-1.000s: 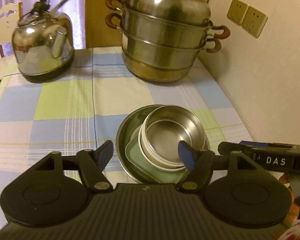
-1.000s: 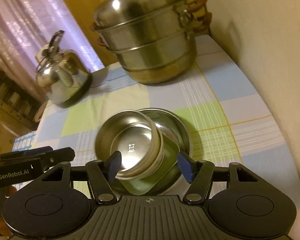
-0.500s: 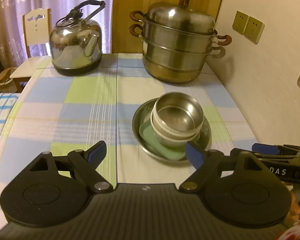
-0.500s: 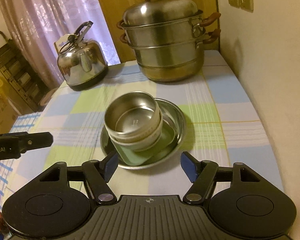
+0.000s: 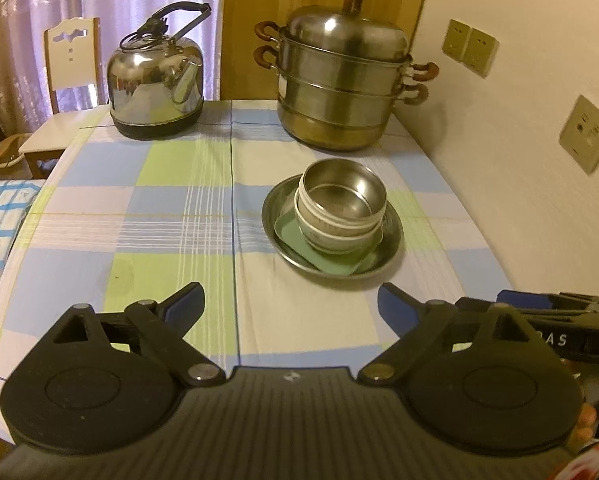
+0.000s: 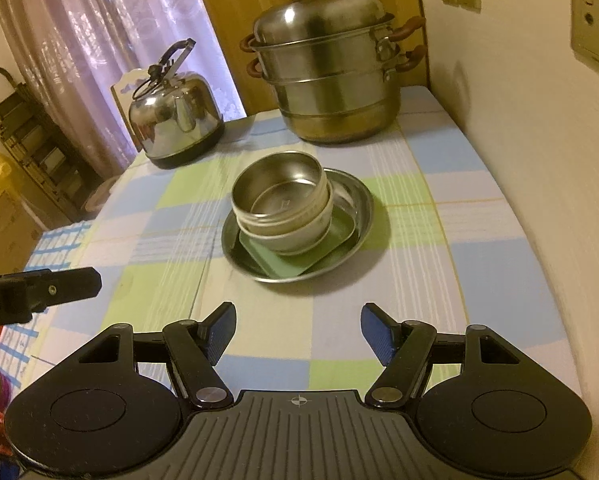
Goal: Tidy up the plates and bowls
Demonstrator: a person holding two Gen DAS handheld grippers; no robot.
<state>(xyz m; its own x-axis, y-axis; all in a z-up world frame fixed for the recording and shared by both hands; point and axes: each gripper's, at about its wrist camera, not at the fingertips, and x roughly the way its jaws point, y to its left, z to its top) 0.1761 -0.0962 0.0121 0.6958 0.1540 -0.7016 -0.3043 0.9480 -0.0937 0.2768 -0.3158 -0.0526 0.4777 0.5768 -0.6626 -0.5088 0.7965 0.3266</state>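
Observation:
A stack stands on the checked tablecloth: a round steel plate [image 5: 391,240] [image 6: 359,200] at the bottom, a square green plate [image 5: 295,240] [image 6: 275,264] on it, a white bowl [image 5: 331,236] [image 6: 311,236] on that, and a steel bowl [image 5: 347,188] [image 6: 275,188] nested on top, slightly tilted. My left gripper [image 5: 291,304] is open and empty, held back from the stack near the table's front. My right gripper [image 6: 297,332] is open and empty, also back from the stack.
A steel kettle [image 5: 155,88] [image 6: 175,120] stands at the back left and a large tiered steel steamer pot [image 5: 339,88] [image 6: 331,80] at the back right. A wall with sockets [image 5: 469,46] runs along the right edge. A chair [image 5: 71,56] stands behind the table.
Both grippers have pulled back and up from the stack, which now looks smaller and farther. The stack itself has not moved. Both stay open.

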